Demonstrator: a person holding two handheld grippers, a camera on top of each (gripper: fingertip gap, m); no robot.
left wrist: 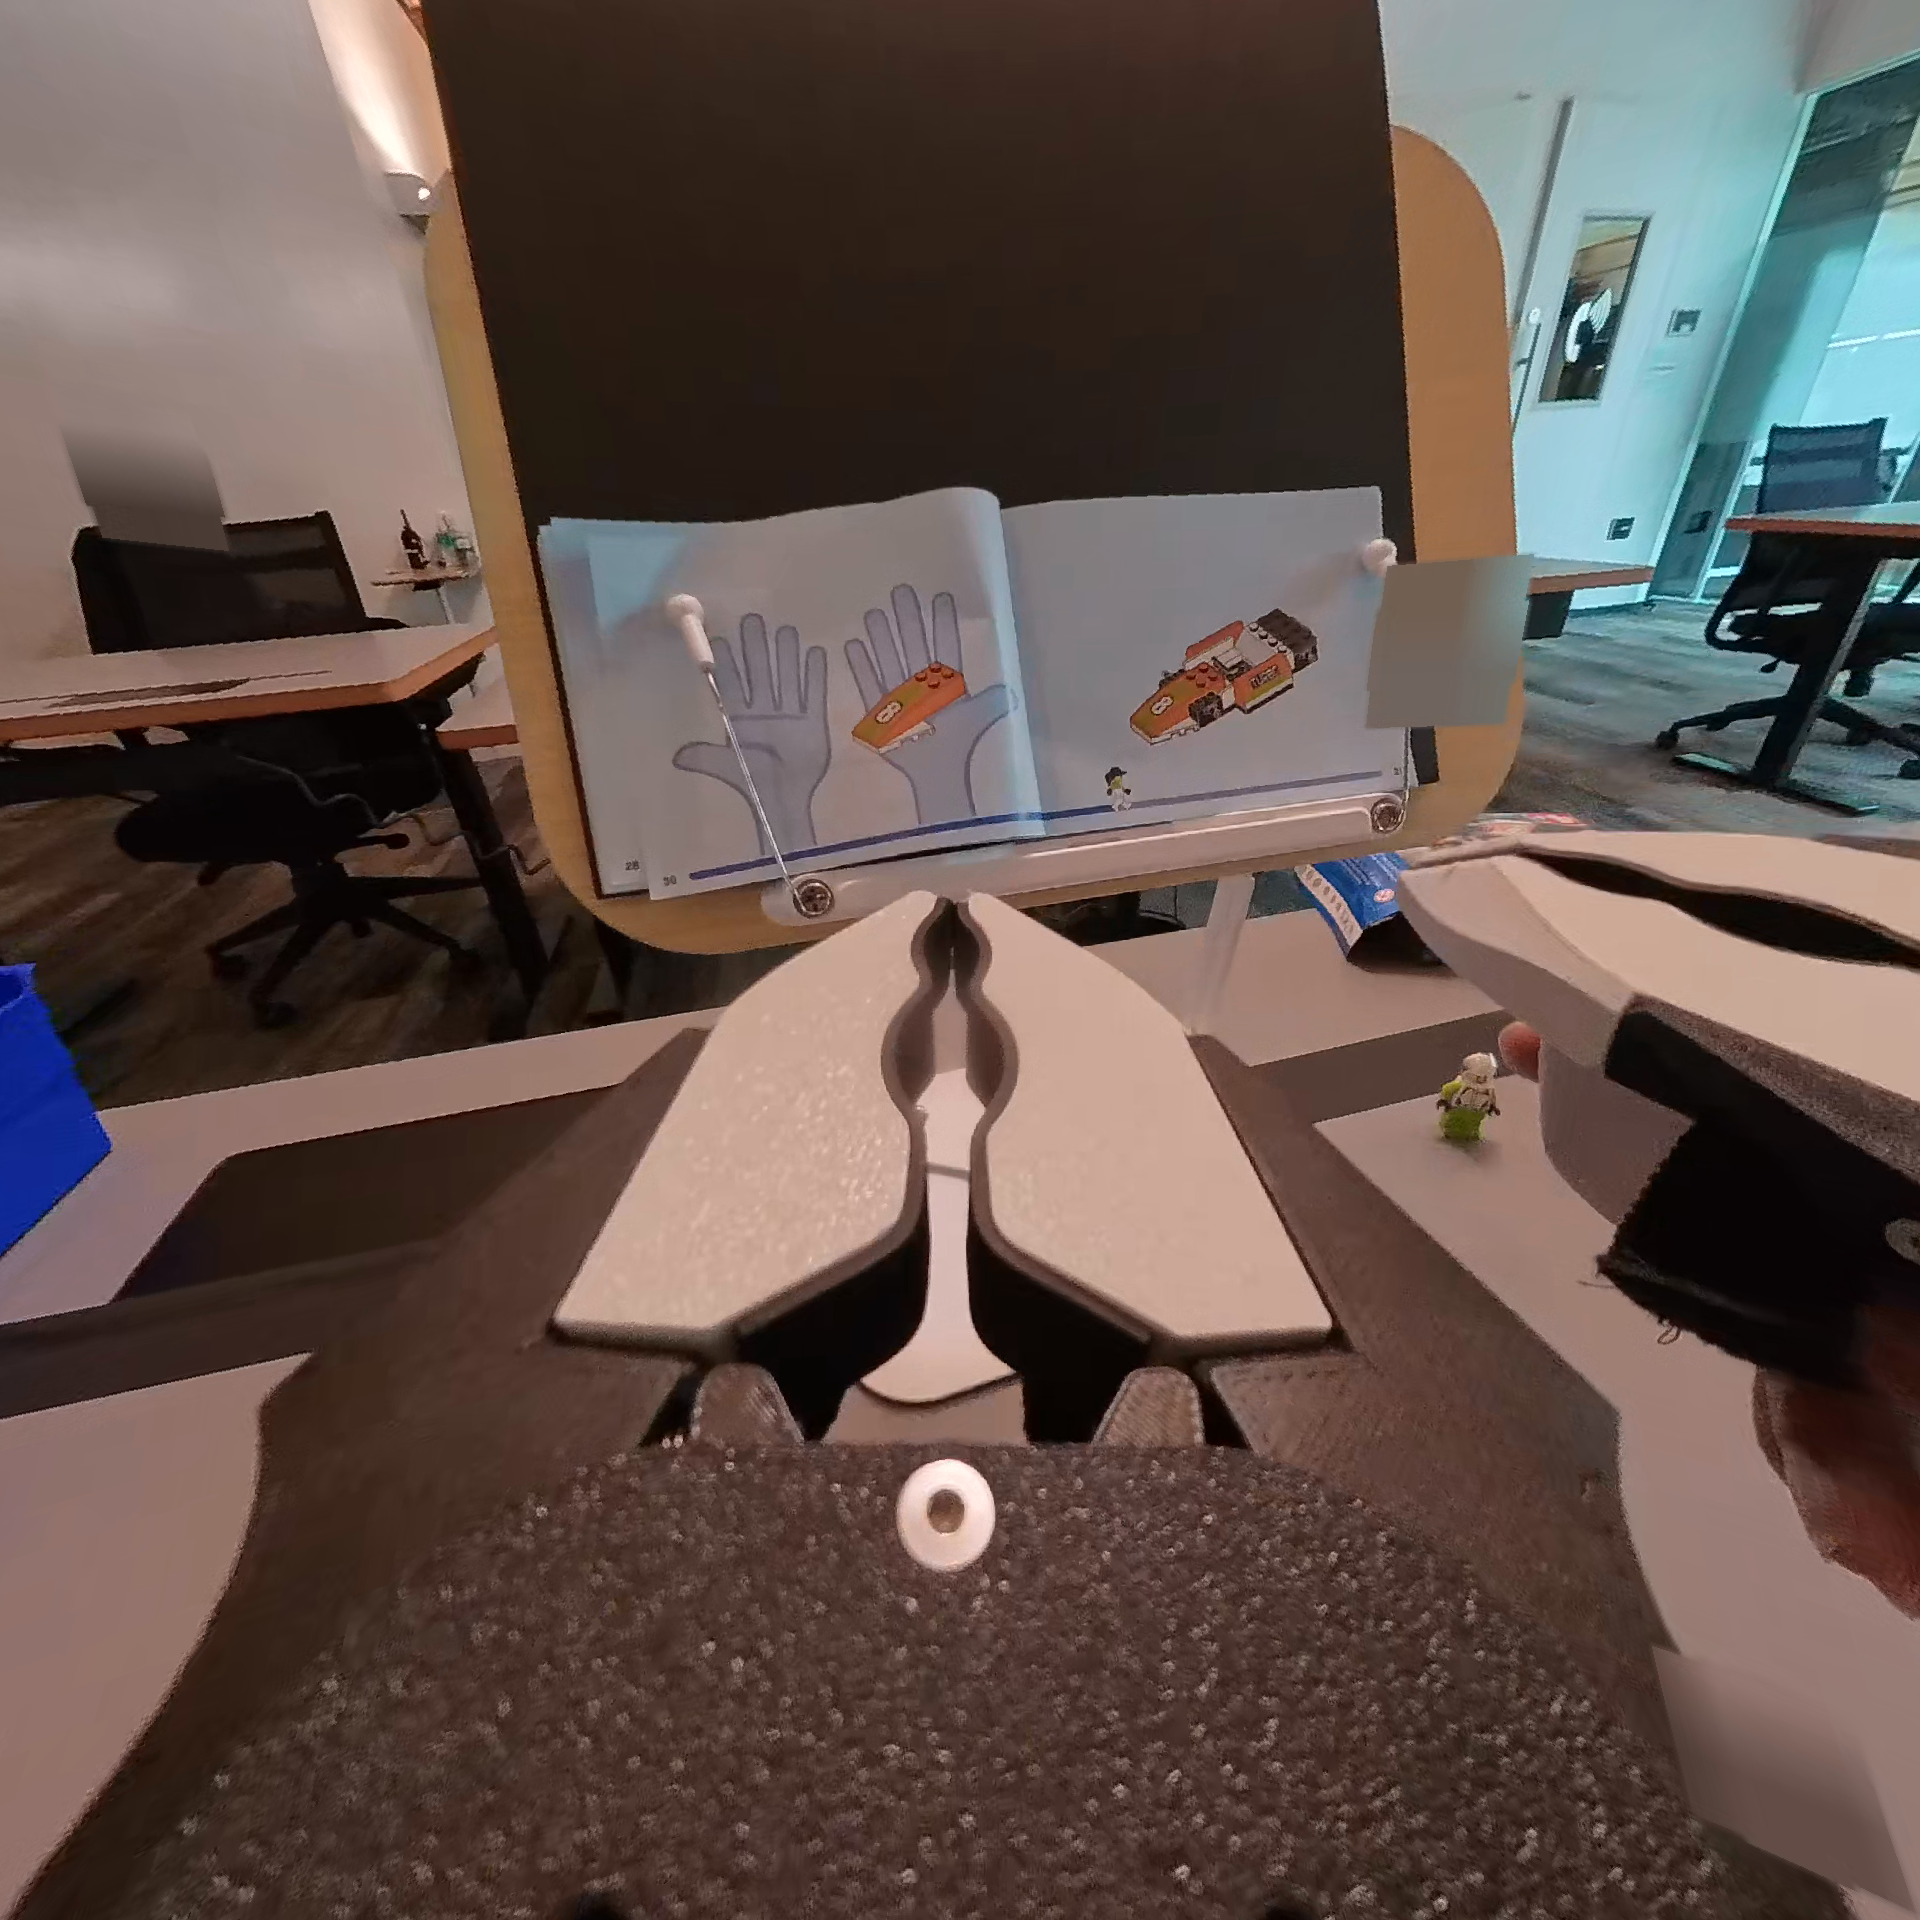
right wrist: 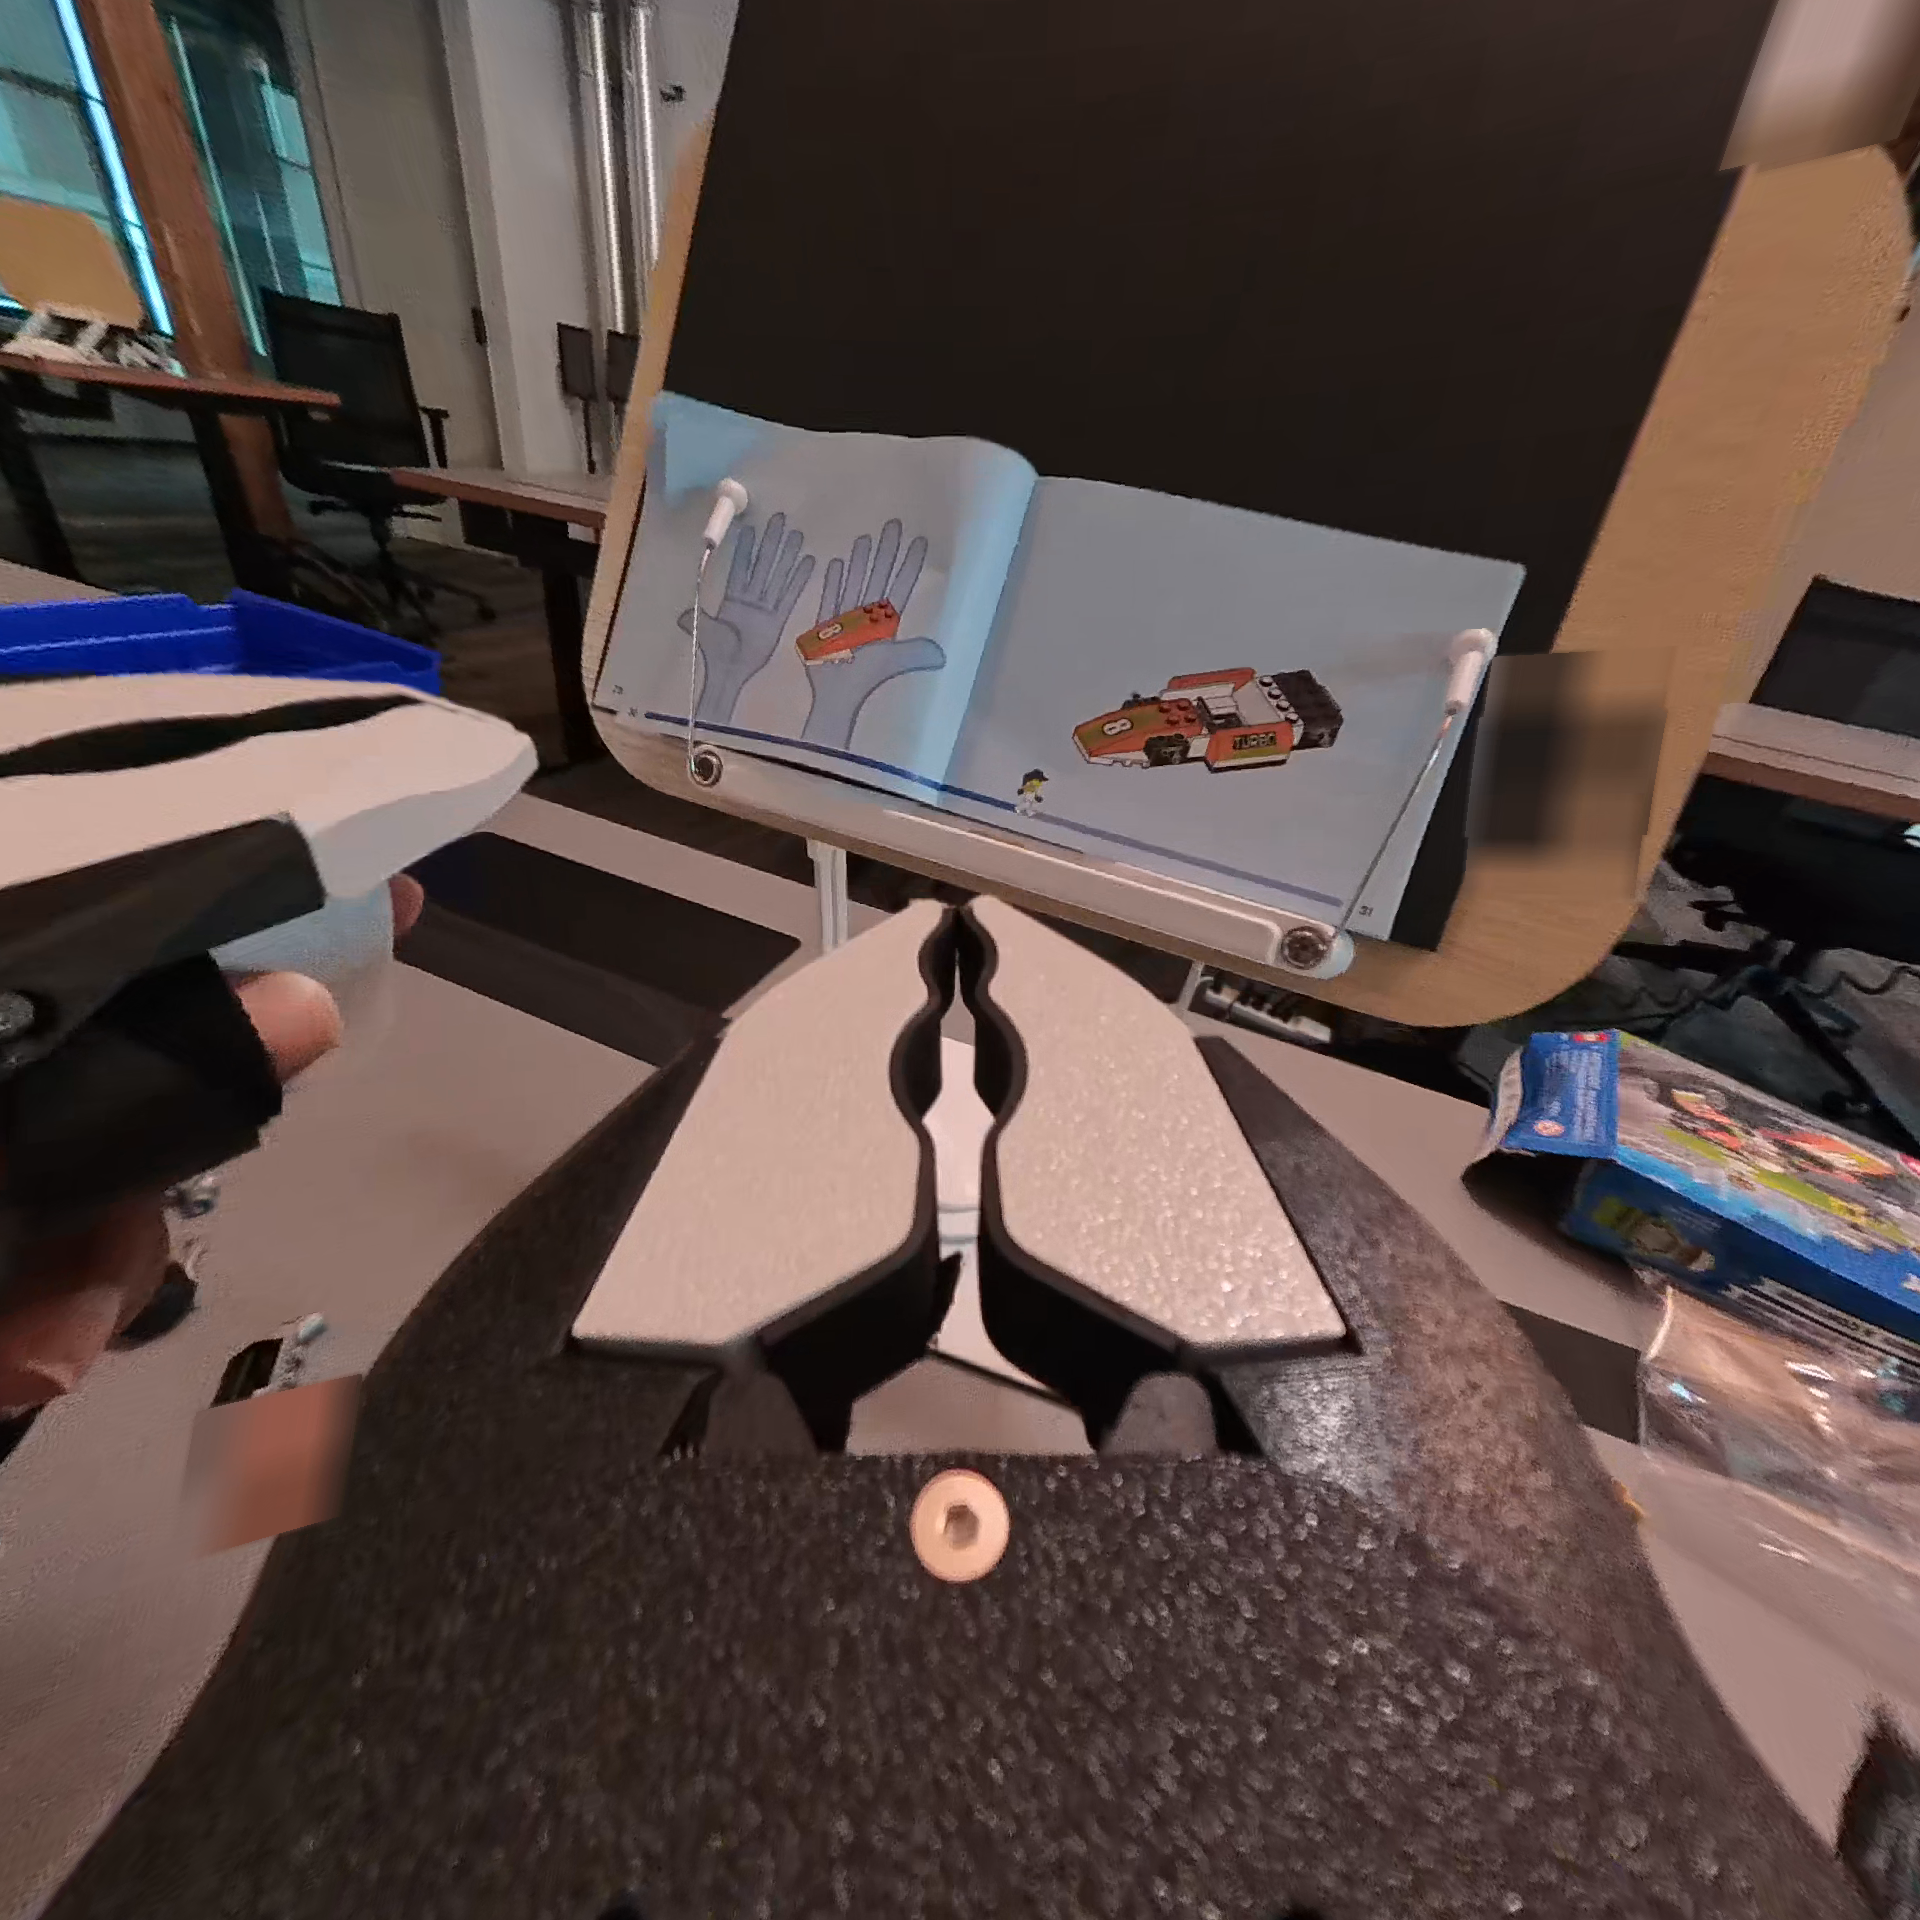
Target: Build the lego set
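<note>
Both claws hover above the grey surface [right wrist: 582,1049] with fingers pressed together, empty: the left claw [left wrist: 952,914] and the right claw [right wrist: 956,914]. Ahead, a wooden book stand [left wrist: 1455,416] props the open pale-blue instruction booklet [left wrist: 1195,644]. A small white-and-green lego minifigure [left wrist: 1468,1099] stands on the surface just beside the right claw, and the blue cardboard lego box [right wrist: 1704,1174] lies farther right.

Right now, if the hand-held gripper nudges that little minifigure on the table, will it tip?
Probably. The minifigure stands upright on a small base, so a high push likely topples it. It looks tiny and light, so a low push may slide it across the smooth table.
</note>
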